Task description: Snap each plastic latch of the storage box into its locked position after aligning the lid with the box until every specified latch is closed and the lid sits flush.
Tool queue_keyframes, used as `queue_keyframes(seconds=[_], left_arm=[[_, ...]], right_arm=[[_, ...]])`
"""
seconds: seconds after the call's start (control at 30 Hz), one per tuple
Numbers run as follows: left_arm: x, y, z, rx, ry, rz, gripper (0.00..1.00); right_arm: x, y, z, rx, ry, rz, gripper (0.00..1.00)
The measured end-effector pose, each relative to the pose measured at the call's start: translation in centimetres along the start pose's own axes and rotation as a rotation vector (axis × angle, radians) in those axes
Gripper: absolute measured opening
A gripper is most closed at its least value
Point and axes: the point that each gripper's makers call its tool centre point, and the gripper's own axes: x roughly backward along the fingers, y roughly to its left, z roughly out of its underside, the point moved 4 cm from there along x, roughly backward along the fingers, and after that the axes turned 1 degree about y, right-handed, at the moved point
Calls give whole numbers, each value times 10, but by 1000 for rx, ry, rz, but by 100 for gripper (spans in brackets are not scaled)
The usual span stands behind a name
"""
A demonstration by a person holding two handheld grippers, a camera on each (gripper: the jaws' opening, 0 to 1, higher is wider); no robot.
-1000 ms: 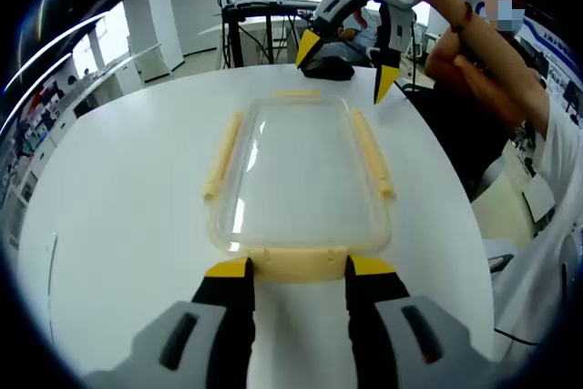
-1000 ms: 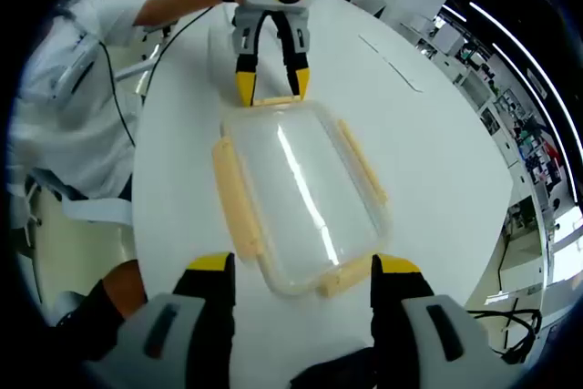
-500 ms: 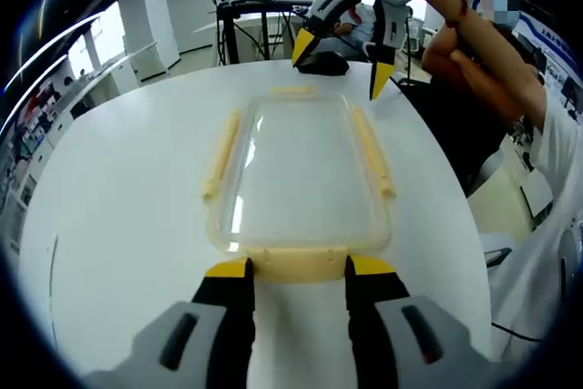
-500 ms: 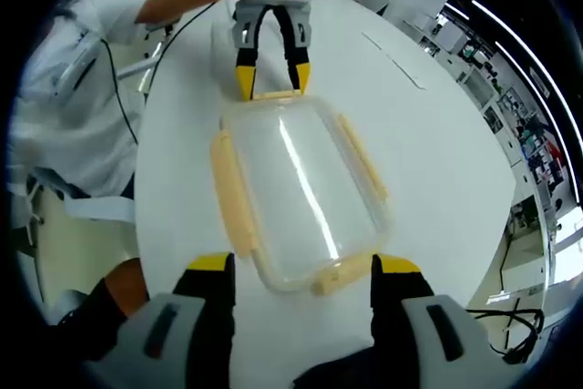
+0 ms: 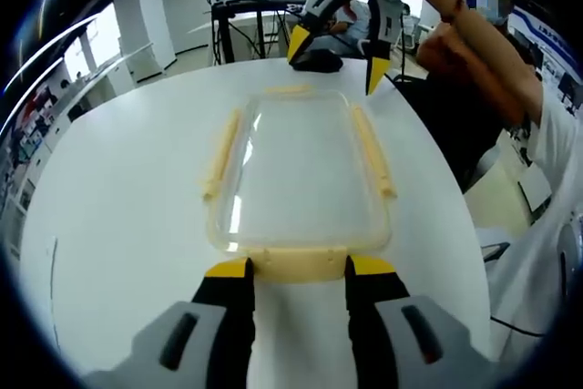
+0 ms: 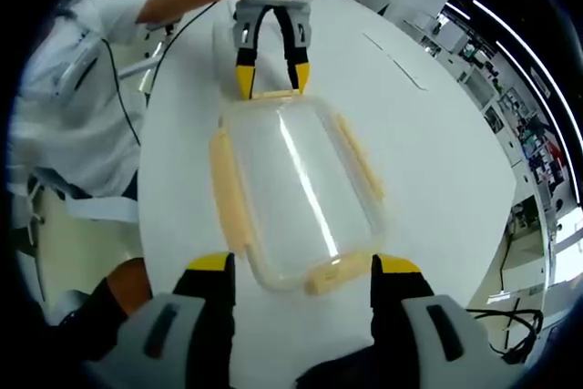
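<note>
White round table (image 5: 118,189) in a bright lab carries a clear storage box (image 5: 296,170) with its lid on and yellow latches (image 5: 372,148) along its edges. Left gripper (image 5: 296,268), jaws spread, straddles the near end latch (image 5: 298,264); right gripper (image 6: 296,263), jaws also spread, hovers at the opposite end.

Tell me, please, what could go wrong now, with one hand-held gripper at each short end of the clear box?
1. The left hand-held gripper has open jaws on either side of the cream plastic end latch of the clear rectangular storage box. Pushing there may slide the box along the smooth white table.
2. The right hand-held gripper is open near the opposite end latch. An off-centre press might tilt the transparent lid.
3. The long side latches look flared outward and may be left unlocked.
</note>
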Motion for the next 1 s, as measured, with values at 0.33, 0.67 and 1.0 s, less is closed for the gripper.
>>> queue_keyframes(seconds=[0.33,0.67,1.0], left_arm=[[1,-3,5,-26,4,23,36],[6,-5,8,-62,13,47,36],[13,-10,17,-117,41,90,36]], right_arm=[[-3,8,-3,-1,-1,-34,58],[-7,16,2,-29,14,-79,56],[-12,25,8,-36,23,-117,53]])
